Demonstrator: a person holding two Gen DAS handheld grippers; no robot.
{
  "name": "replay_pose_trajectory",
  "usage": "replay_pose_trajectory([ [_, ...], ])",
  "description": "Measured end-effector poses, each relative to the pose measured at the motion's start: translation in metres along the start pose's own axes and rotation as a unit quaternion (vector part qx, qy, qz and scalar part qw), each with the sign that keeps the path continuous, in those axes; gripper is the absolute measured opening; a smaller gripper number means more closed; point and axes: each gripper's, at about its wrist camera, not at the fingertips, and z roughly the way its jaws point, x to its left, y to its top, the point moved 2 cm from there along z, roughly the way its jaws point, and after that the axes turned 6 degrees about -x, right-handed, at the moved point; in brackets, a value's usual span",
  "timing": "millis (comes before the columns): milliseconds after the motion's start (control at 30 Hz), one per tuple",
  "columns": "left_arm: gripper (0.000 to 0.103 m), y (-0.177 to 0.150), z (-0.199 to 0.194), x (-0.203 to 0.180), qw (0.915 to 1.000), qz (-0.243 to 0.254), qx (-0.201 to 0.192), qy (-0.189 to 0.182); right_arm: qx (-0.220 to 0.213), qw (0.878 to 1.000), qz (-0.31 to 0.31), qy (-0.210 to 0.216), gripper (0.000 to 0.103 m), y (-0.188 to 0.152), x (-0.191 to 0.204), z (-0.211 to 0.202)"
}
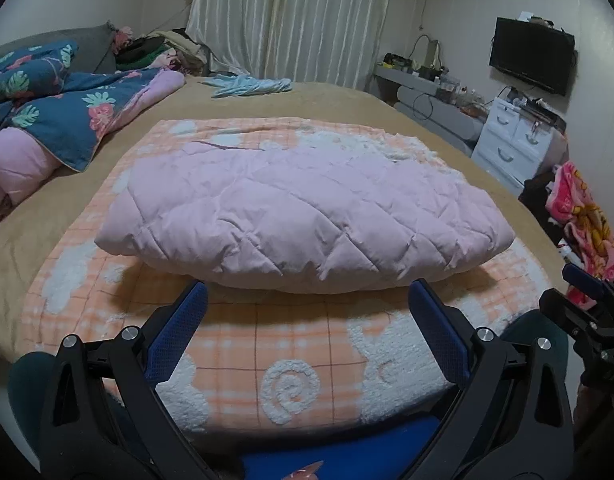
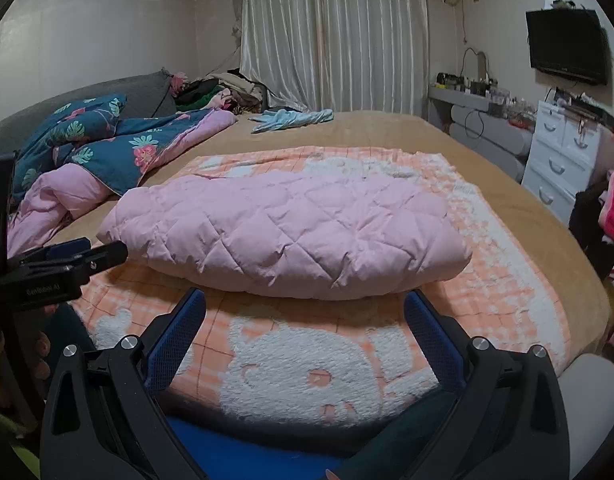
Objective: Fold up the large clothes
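- Left tool [image 1: 307, 300]: fingers spread wide apart, holding nothing, hovering over the near edge of the blanket [image 1: 267, 360] just short of the coat [image 1: 303, 216].
- Right tool [image 2: 305, 304]: likewise spread wide and empty, poised just before the coat's near edge. In the left view it shows at the far right; its fingers there are too cut off to judge.
- Coat: a pink quilted garment, lying as a thick, compact, roughly oblong bundle in the middle of the blanket. No sleeves or hem hang loose on the sides that show; its far side is hidden.
- Blanket: orange check with white fleecy figures, spread flat on the tan bed [image 1: 327, 100], under the coat.
- Progress: the coat looks folded already, or nearly so. Neither tool touches it, so this reads as a pause between steps. One more fold in half or a squaring-up may be left; I cannot tell which.
- Farther off: a floral duvet [image 1: 67, 108] heaped at the left, well apart from the coat, and a pale blue cloth [image 1: 251, 85] near the curtain [image 1: 287, 16]. Either could be next, though the frames do not settle it.
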Motion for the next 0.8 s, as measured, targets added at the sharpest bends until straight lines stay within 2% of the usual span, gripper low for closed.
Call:
replay_pose_trajectory([
  [133,0.094,-0.003,0.002,-0.001,0.9999,0.003,0.006,-0.010,0.011,1.000,0.005,0.007,0.099,-0.003,0.001,0.006],
  [800,0.094,-0.006,0.005,0.005,0.9999,0.002,0.011,-0.003,0.020,1.000,0.000,0.011,0.099,-0.004,0.007,0.014],
])
